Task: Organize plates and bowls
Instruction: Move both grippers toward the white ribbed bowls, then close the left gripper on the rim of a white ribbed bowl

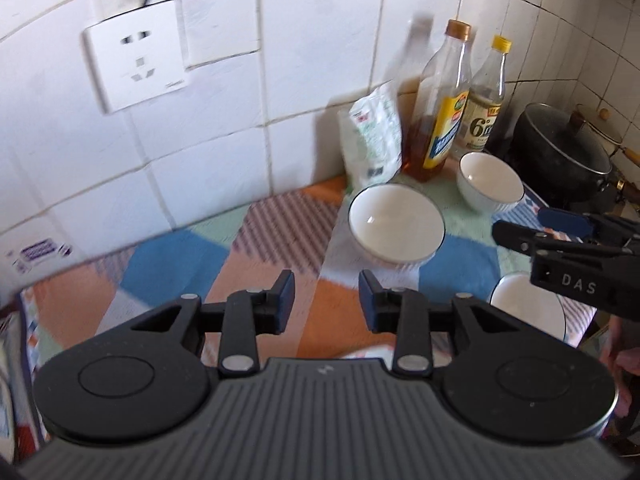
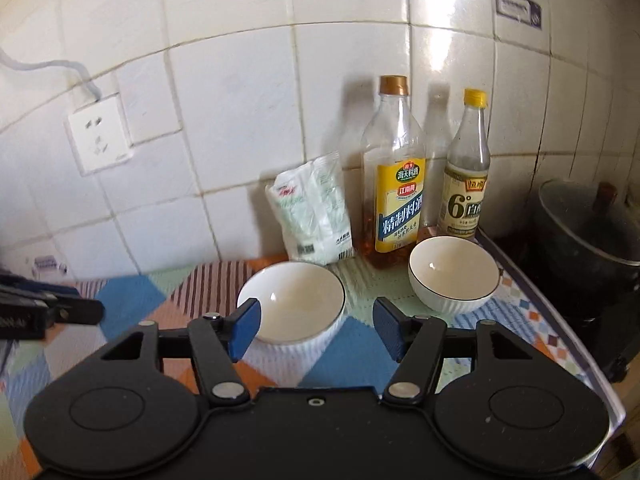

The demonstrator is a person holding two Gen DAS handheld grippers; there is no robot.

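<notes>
Right wrist view: right gripper [image 2: 316, 330] and left gripper [image 1: 326, 302] are seen released, nothing grasped, above two bowls [image 2: 291, 302].

Daylight falls bright on the white tiled wall [image 2: 240, 80], with a glare streak above the bottles in the right wrist view. The cooking-wine bottle [image 1: 440, 108] throws a soft shadow on the tiles. Fisheye bends the grout lines; the left wrist view is motion-blurred, and the pot [image 2: 592, 232] sits dim
</notes>
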